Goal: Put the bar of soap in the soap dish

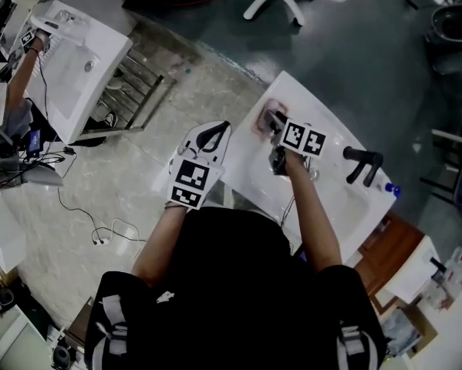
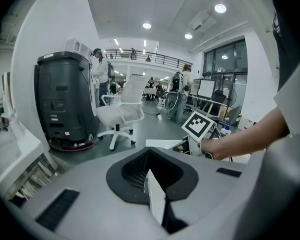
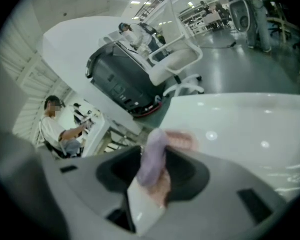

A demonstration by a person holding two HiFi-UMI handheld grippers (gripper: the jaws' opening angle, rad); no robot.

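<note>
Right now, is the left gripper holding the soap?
No, the left gripper is shut on nothing; the soap sits in the right gripper.

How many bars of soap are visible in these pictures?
1. The purple soap is gripped in the right tool, close to the pink dish on the white counter. Others may be hidden.

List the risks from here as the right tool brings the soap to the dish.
1. The right tool pinches the bar of soap edge-on, with most of the bar sticking out past its tips. The bar may twist or slip before it is over the dish.
2. The soap dish sits close to the edge of the white counter. A nudge on the way down might push it off, or the soap could land beside it.
</note>
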